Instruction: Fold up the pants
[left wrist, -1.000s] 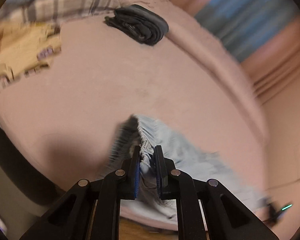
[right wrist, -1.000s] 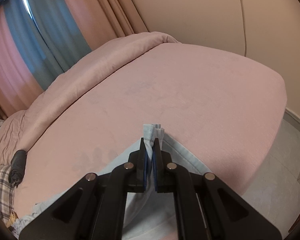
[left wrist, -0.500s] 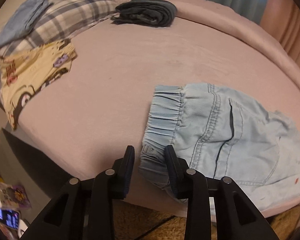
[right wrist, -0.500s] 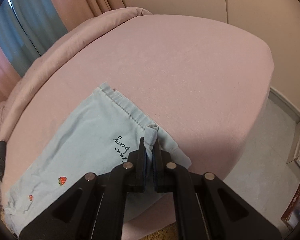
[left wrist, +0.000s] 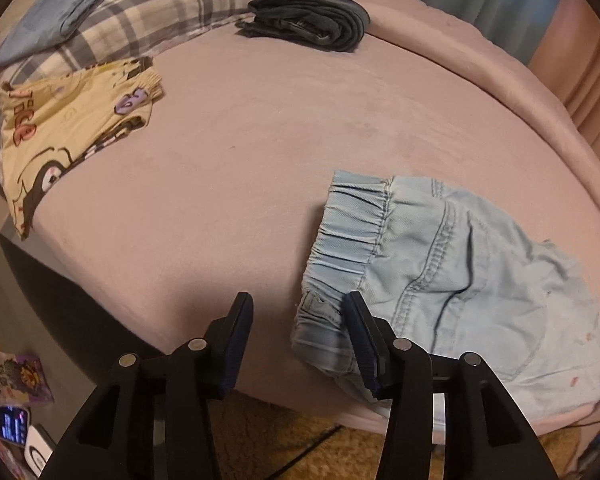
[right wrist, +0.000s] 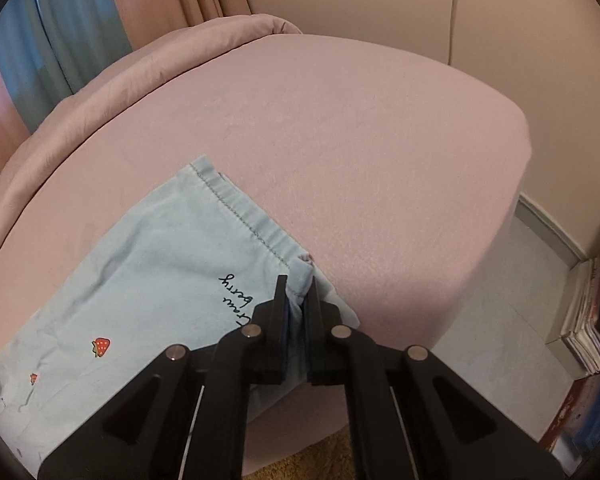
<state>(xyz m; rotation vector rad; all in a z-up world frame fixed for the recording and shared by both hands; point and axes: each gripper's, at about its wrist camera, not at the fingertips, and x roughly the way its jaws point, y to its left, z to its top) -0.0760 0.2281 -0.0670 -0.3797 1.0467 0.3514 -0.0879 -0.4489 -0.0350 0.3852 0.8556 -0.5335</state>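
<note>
Light blue denim pants (left wrist: 452,264) lie flat on the pink bed (left wrist: 260,152), elastic waistband toward the left gripper (left wrist: 298,308). Its jaws are opening; the waistband corner lies between them, with the right finger (left wrist: 360,332) resting over the cloth and the left one clear of it. In the right wrist view the same pants (right wrist: 148,272) show a stitched hem, small strawberries and black script. The right gripper (right wrist: 296,292) is shut on the hem corner near the bed's front edge, and a tuft of cloth sticks up between its pads.
A folded dark garment (left wrist: 308,20), a yellow cartoon-print garment (left wrist: 68,128), a plaid pillow (left wrist: 160,4) and folded blue jeans (left wrist: 52,12) sit at the bed's far left. Books (right wrist: 592,320) are stacked on the floor at right. A brown rug (left wrist: 284,436) lies below the bed edge.
Both grippers came down and laid the pants flat on the bed. The left gripper has let go of the waistband and its jaws have spread. The right stays clamped on the hem.
</note>
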